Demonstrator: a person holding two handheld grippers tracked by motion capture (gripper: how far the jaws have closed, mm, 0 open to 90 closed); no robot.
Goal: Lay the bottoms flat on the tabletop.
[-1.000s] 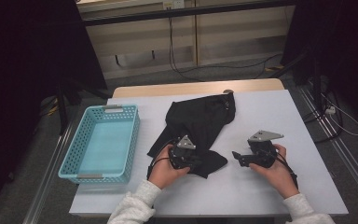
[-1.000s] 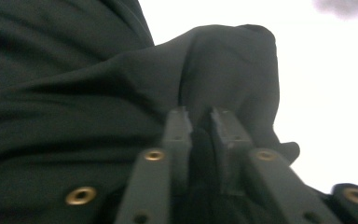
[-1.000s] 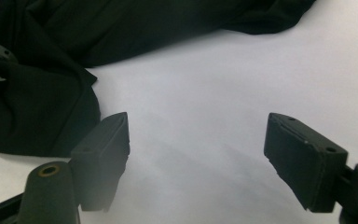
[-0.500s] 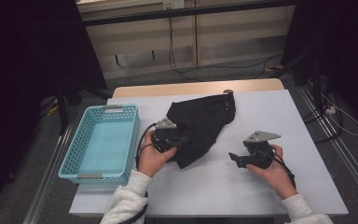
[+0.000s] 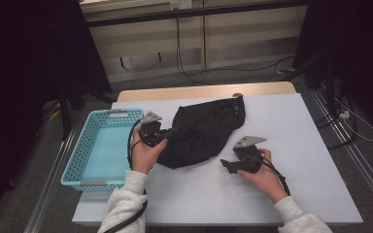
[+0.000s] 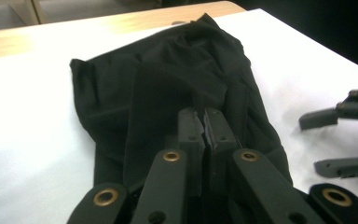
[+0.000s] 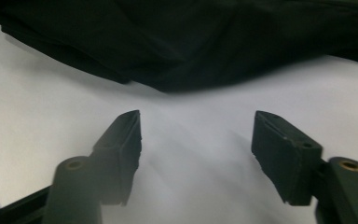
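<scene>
One blue basket (image 5: 80, 160) beside the black cloth (image 5: 204, 131) — bare inside.

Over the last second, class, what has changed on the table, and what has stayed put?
The left gripper, shut on the black cloth, has pulled its near edge up and left, toward the basket, bunching the cloth. The right gripper has slid a little left toward the cloth; its jaws have just been closing, with nothing between them. The basket and table are unchanged.
</scene>
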